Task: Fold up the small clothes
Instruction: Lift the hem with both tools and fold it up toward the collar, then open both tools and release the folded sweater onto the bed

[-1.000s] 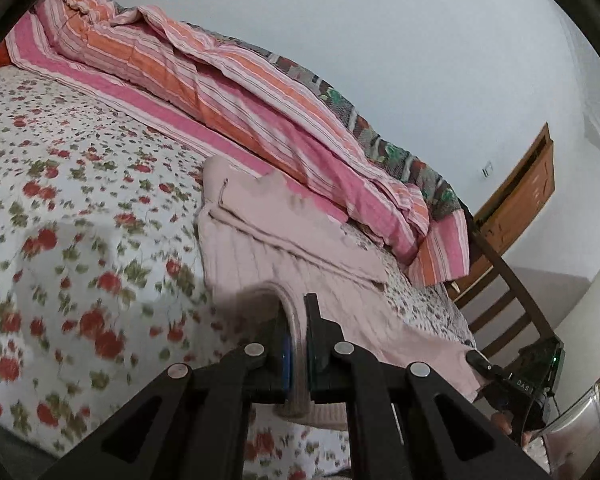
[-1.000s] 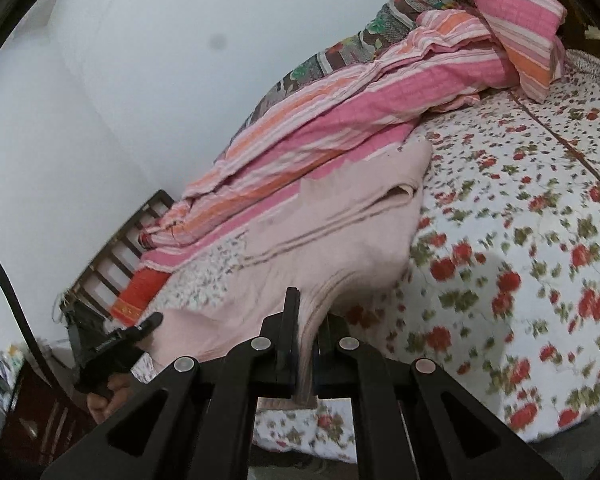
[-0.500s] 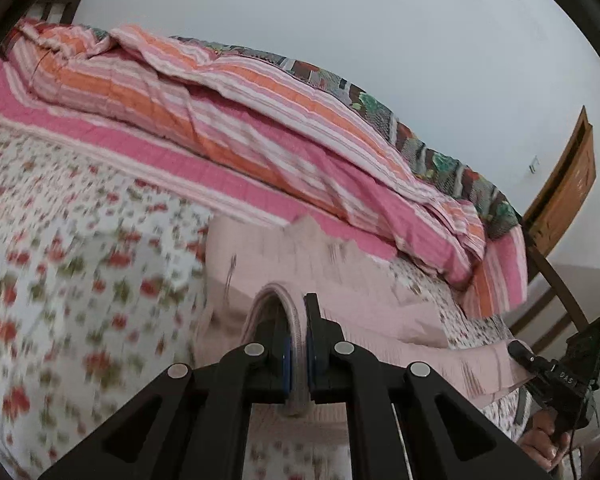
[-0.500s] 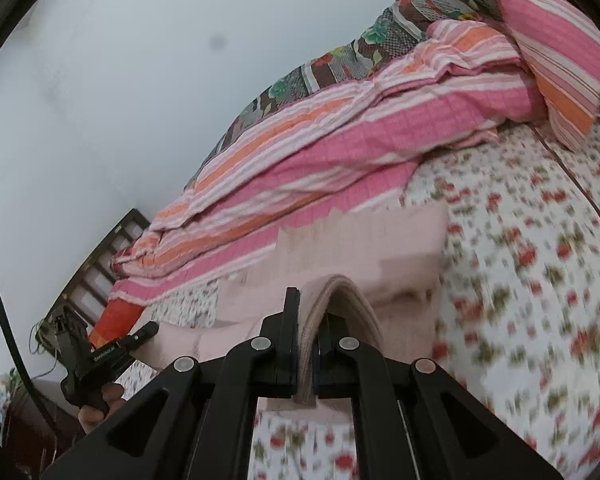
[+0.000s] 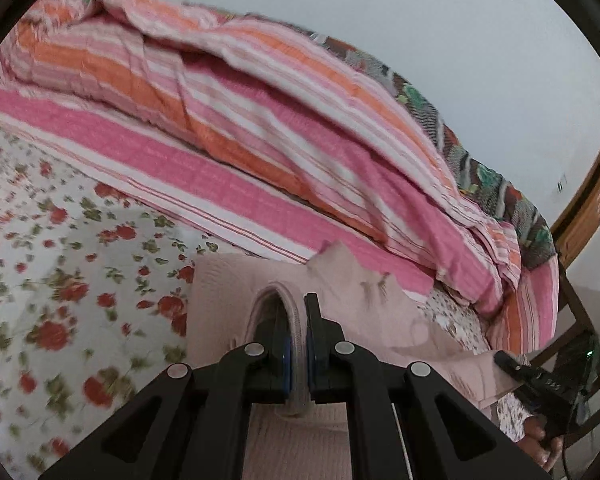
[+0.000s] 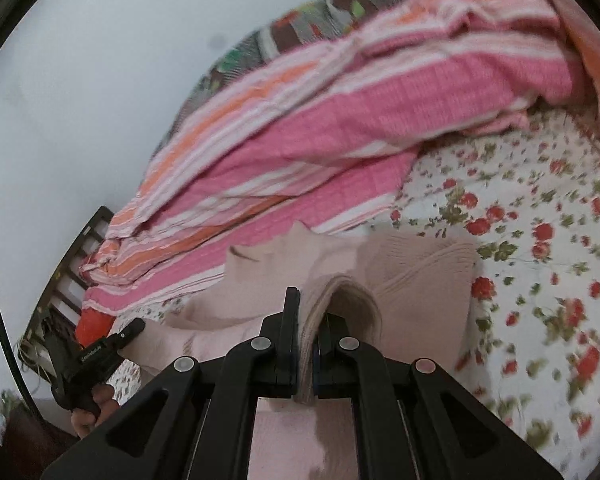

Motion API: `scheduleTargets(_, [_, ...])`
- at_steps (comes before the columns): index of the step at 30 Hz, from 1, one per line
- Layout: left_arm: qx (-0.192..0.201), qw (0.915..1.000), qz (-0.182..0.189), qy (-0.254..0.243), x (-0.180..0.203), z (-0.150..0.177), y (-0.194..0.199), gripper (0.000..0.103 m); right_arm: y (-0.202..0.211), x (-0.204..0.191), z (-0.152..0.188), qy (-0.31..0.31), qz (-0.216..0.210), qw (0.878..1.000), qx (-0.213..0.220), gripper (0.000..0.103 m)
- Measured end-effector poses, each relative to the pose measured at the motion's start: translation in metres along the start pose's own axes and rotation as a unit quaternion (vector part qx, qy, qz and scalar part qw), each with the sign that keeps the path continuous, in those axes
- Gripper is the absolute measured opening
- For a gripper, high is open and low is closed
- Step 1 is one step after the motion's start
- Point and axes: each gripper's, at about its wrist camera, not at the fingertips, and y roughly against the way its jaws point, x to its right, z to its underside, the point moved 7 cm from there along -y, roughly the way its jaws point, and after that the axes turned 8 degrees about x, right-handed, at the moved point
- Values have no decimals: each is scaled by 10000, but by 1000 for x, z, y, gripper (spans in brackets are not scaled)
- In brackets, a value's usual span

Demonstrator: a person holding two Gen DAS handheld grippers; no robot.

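pink sweater lies long-side left to right across the bed, both grippers' jaws clamped tight on its near hem: left gripper, right gripper.

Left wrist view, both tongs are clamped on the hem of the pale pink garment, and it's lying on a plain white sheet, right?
Not quite. The sheet is not plain white: it is white with a red rose and green leaf print, clear in the left wrist view. The rest holds: the left tongs and the right tongs are each clamped on the hem of the pale pink garment.
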Motion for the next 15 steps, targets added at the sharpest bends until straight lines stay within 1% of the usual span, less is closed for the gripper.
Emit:
scheduleTargets(2, [-121,9997,109,208,-3,1,-13,7,-16,8,-2,-87,141,9998,-96,5])
scheduleTargets(3, [-203,9993,157,272,-4,1,-18,7,-26,12,-3,-131,243,9994,-210,8])
scheduleTargets(4, [-281,9990,183,298,-4,2,-22,11,-31,13,-3,-157,239,9992,-281,11])
scheduleTargets(5, [-335,9988,191,291,-4,1,-25,24,-35,14,-2,-177,227,9990,-338,12])
scheduleTargets(6, [-336,9989,191,277,-4,0,-25,32,-37,15,-2,-178,226,9989,-367,18])
scheduleTargets(7, [-250,9992,179,260,-4,-1,-23,42,-36,14,-2,-157,211,9990,-356,26])
scheduleTargets(8, [-122,9995,180,246,-5,-3,-19,49,-33,14,-1,-122,209,9992,-303,29])
scheduleTargets(9, [-43,9994,232,241,-4,-4,-16,50,-30,14,-1,-88,215,9994,-245,36])
scheduleTargets(10, [-40,9993,283,239,-3,-5,-14,51,-26,13,-1,-27,242,9995,-176,40])
scheduleTargets(13, [-148,9993,295,165,0,-2,-11,51,-13,9,6,204,413,9989,-121,41])
scheduleTargets(15, [-152,9997,182,59,0,1,-8,51,-4,7,13,354,532,9979,-135,41])
